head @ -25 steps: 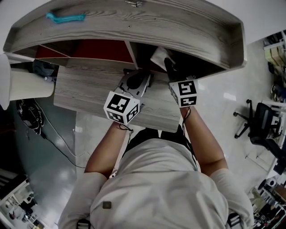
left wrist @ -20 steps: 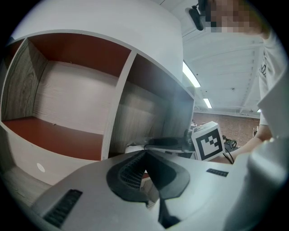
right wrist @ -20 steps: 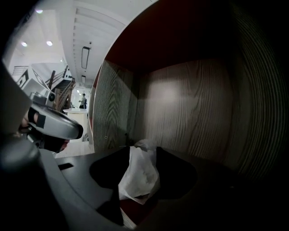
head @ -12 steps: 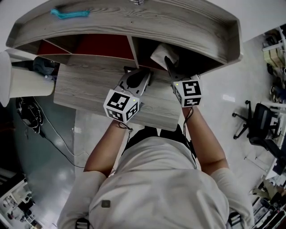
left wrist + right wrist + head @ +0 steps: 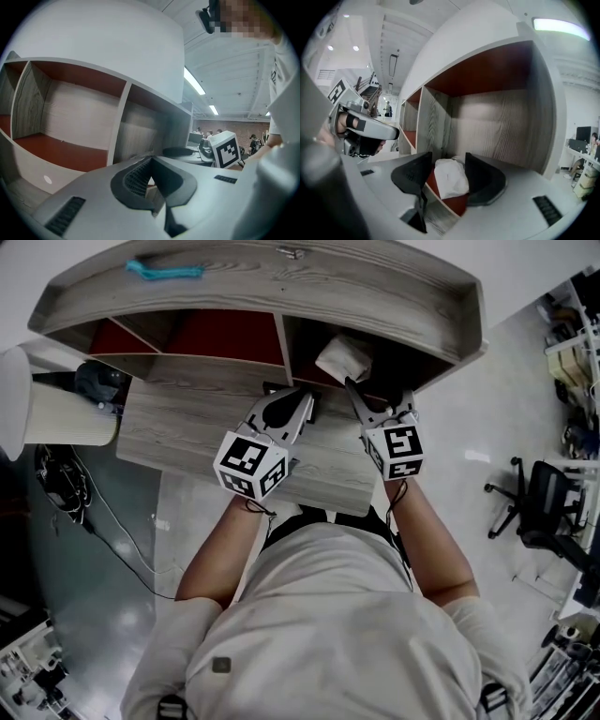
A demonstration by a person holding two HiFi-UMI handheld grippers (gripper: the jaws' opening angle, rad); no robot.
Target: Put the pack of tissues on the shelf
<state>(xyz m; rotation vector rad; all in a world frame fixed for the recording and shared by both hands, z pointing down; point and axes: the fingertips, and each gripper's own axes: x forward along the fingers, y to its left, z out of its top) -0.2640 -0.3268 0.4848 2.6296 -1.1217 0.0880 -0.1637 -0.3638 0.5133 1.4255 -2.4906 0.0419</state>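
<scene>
Since a second ago, my right gripper [image 5: 447, 164] has backed out of the shelf's right compartment and left the pack of tissues [image 5: 450, 177] behind. Its jaws were tucked inside the opening then. Now they sit in front of it, spread wide and released, pressing on nothing. Looking along them, I see the white pack framed between the two dark pads but lying beyond them, with neither pad touching it. It rests on the red floor of that compartment, near the front edge and close to the upright divider [image 5: 433, 126] on its left.

My left gripper [image 5: 151, 164] has hardly shifted. Its jaws are clenched tip to tip with nothing between them, and they hover over the desk [image 5: 187, 423] in front of the divider, just beside my right gripper.

Further out, the shelf [image 5: 375, 296] stands at the back of the desk, its grey wood-grain top curving over the red-lined compartments. The compartments to the left of the divider hold nothing that I can see. A teal object [image 5: 165, 271] lies on the shelf's top board near its left end. A white cylinder [image 5: 56, 413] sits off the desk's left edge, and a black office chair [image 5: 548, 502] stands on the floor well to my right.
</scene>
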